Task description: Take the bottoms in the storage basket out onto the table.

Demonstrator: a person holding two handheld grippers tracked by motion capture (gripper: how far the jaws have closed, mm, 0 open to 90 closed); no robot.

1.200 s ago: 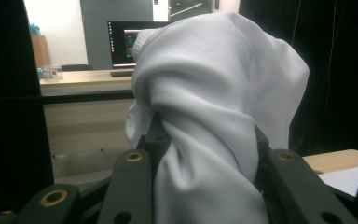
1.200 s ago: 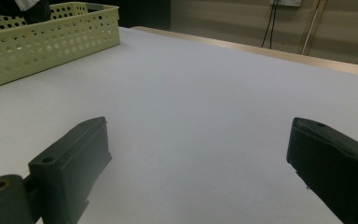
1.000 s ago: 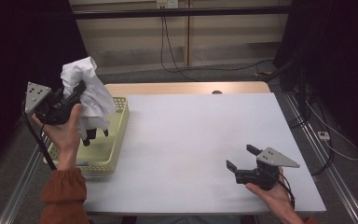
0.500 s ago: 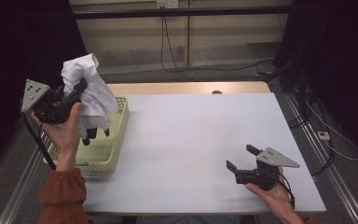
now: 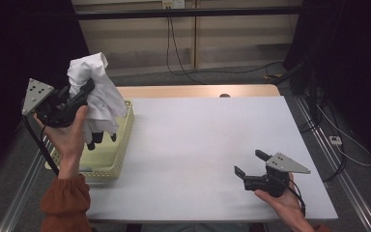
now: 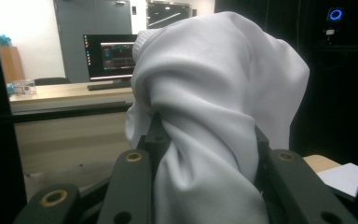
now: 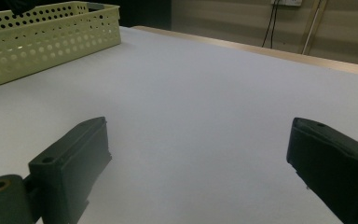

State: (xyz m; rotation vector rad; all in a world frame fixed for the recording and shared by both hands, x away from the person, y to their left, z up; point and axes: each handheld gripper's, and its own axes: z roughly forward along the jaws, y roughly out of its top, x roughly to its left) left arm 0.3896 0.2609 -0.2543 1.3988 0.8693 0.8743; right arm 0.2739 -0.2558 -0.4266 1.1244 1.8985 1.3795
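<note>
A white cloth garment (image 5: pixel 96 94) hangs bunched in the air above a pale yellow perforated basket (image 5: pixel 121 145) at the table's left edge. My left gripper (image 5: pixel 88 87) is shut on the cloth's upper part; in the left gripper view the white cloth (image 6: pixel 214 121) is pinched between the two black jaws and drapes over them. Dark ends of the garment dangle into the basket. Low over the table's front right, my right gripper (image 5: pixel 251 163) stands open with nothing between its jaws, as the right gripper view shows (image 7: pixel 200 154).
The white table top (image 5: pixel 203 140) spreads between the basket and the right gripper. The yellow basket (image 7: pixel 37 37) sits far off to the left in the right gripper view. Cables run on the floor behind and to the right of the table.
The left gripper has risen a little with the white cloth, lifting it higher above the basket. The right gripper has stayed where it was.
</note>
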